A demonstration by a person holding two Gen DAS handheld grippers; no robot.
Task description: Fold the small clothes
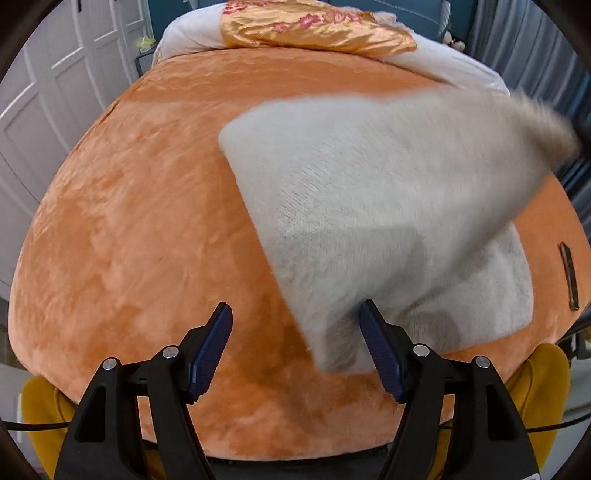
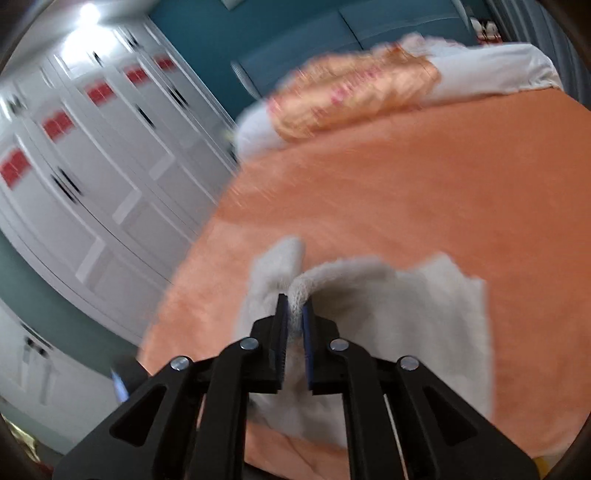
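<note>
A cream fuzzy knit garment (image 1: 369, 206) lies on the orange plush blanket (image 1: 147, 221), with one part lifted and blurred toward the upper right. My left gripper (image 1: 295, 314) is open and empty just above the blanket; its right finger (image 1: 380, 350) stands in front of the garment's near corner. In the right wrist view my right gripper (image 2: 294, 306) is shut on a bunched fold of the same garment (image 2: 406, 314) and holds it up above the blanket (image 2: 406, 184). That view is motion-blurred.
A gold floral satin pillow (image 1: 314, 26) lies on white bedding (image 1: 192, 29) at the far end of the bed. White panelled wardrobe doors (image 2: 92, 166) stand at the left. A thin dark strip (image 1: 569, 277) lies on the blanket at the right edge.
</note>
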